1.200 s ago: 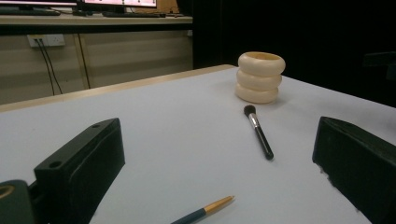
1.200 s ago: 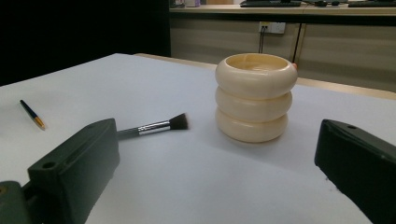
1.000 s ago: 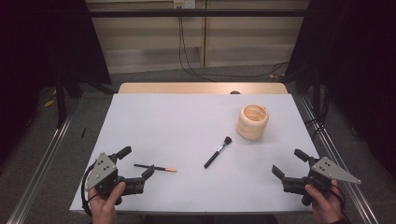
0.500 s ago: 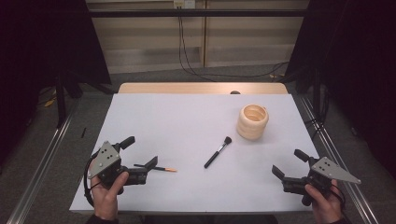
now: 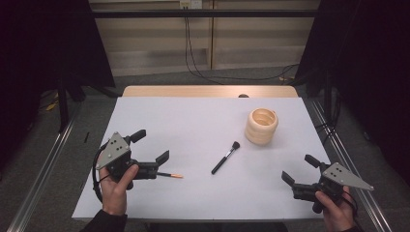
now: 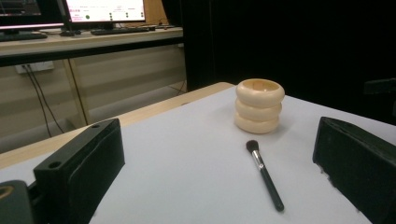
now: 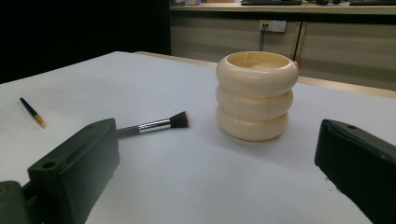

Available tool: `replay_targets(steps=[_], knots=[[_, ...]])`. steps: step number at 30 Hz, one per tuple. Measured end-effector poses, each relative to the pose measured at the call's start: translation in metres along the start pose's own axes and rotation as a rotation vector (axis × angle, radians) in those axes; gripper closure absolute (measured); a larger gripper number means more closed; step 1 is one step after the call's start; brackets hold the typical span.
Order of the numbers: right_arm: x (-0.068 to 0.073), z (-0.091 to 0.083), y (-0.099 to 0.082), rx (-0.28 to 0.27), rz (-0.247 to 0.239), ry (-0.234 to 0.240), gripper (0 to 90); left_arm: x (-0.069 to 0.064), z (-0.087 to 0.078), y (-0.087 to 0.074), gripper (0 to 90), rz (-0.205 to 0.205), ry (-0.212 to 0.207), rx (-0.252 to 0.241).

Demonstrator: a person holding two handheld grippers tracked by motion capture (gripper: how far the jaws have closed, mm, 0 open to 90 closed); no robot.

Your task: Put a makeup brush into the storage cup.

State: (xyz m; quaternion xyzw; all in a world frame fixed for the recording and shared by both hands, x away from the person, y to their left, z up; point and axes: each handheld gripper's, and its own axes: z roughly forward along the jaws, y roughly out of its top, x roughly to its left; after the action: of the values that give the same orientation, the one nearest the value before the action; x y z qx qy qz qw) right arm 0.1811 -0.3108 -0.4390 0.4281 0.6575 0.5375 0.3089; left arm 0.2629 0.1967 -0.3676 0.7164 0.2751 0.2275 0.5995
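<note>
While both grippers' fingers gape empty, one brush (image 5: 225, 158), one pen (image 5: 170, 175), one ringed holder (image 5: 261, 126).

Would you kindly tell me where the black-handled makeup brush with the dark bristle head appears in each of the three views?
High view: the black-handled makeup brush lies mid-table, slanted, bristles toward the cream ribbed holder.
Left gripper view: right of centre, between the open jaws, bristles pointing away toward the holder.
Right gripper view: left of centre, handle partly behind the left jaw, bristles toward the holder.
Shared landmark: the cream ribbed holder.
</note>
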Motion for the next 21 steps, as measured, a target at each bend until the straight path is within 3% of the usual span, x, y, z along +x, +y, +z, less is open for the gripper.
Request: replay_targets(steps=[9, 16, 21], knots=[[-0.001, 0.0, 0.0, -0.004, 0.007, 0.006, 0.0, 0.011, 0.02, 0.005, 1.9, 0.03, -0.021, 0.024], [-0.001, 0.0, 0.0, -0.003, 0.008, 0.005, 0.0, 0.012, 0.031, 0.018, 1.9, 0.052, -0.041, 0.019], [0.0, 0.0, 0.0, -0.001, 0.009, 0.006, 0.0, 0.013, 0.041, 0.018, 1.9, 0.05, -0.041, 0.03]])
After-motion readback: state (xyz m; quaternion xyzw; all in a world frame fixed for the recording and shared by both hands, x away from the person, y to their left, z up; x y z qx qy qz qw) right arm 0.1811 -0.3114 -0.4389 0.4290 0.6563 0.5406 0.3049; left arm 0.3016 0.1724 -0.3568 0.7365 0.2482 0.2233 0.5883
